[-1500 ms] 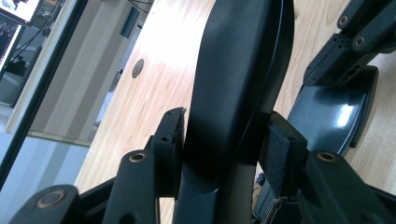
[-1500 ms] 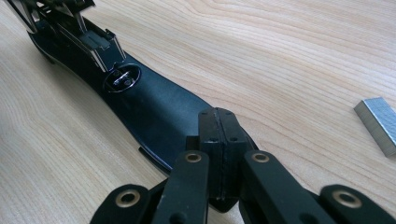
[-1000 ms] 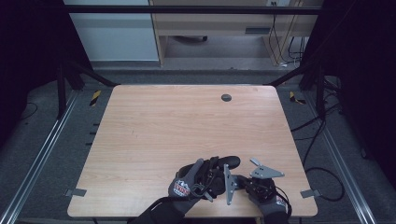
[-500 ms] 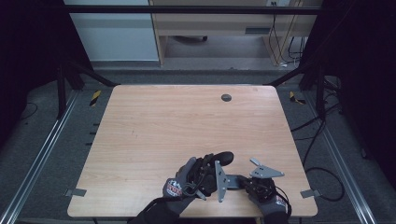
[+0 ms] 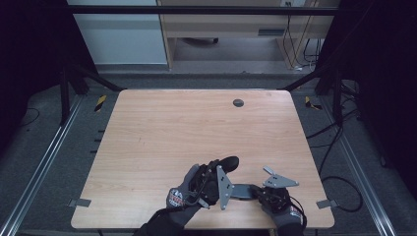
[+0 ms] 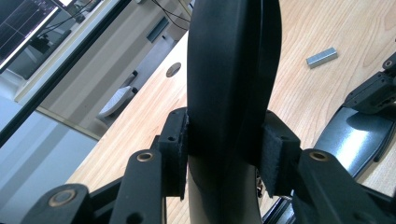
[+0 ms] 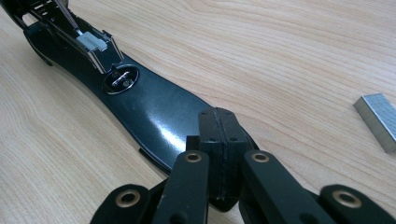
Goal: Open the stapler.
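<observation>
Stapler top (image 6: pixel 233 84) has swung up since earlier frame, left hand-held gripper (image 6: pixel 229 154) clamped on it, right hand-held gripper (image 7: pixel 219 140) closed, pinning base (image 7: pixel 140 107) to worktop (image 5: pixel 172 128).

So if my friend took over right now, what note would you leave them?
Left gripper: shut on the stapler's black top arm, holding it swung up and open.
Right gripper: shut, its tips pressing on the stapler's base, which lies flat on the table.
Strip of staples: loose on the table beside the base, untouched.
Done: stapler opened, staple channel exposed.
Left, probably: put the strip into the channel, then close the top arm. Keep both grips steady meanwhile.
</observation>
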Demonstrator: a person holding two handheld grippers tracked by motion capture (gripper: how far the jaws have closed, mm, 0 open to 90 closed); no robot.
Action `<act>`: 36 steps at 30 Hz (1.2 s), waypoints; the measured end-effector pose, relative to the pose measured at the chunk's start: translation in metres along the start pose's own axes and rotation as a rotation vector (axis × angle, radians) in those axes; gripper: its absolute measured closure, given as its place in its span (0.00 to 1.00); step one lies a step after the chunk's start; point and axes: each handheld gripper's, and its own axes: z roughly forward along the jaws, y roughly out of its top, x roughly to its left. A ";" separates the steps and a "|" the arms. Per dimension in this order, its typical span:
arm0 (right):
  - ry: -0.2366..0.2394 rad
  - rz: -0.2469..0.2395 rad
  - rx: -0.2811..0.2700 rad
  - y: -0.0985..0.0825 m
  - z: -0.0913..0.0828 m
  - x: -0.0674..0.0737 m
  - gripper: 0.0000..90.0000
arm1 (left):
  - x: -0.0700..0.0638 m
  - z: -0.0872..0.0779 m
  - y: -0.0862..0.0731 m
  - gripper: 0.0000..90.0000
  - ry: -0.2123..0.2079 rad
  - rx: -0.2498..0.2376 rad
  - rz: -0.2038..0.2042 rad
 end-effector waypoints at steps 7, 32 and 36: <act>0.000 0.000 0.001 0.000 0.000 0.000 1.00 | 0.004 -0.003 -0.002 0.65 0.008 -0.007 -0.028; -0.002 0.004 0.006 0.001 0.000 0.001 1.00 | 0.023 -0.017 -0.011 0.64 0.033 -0.011 -0.103; -0.006 0.002 0.007 0.001 -0.001 0.001 1.00 | 0.027 -0.020 -0.014 0.64 0.033 -0.012 -0.120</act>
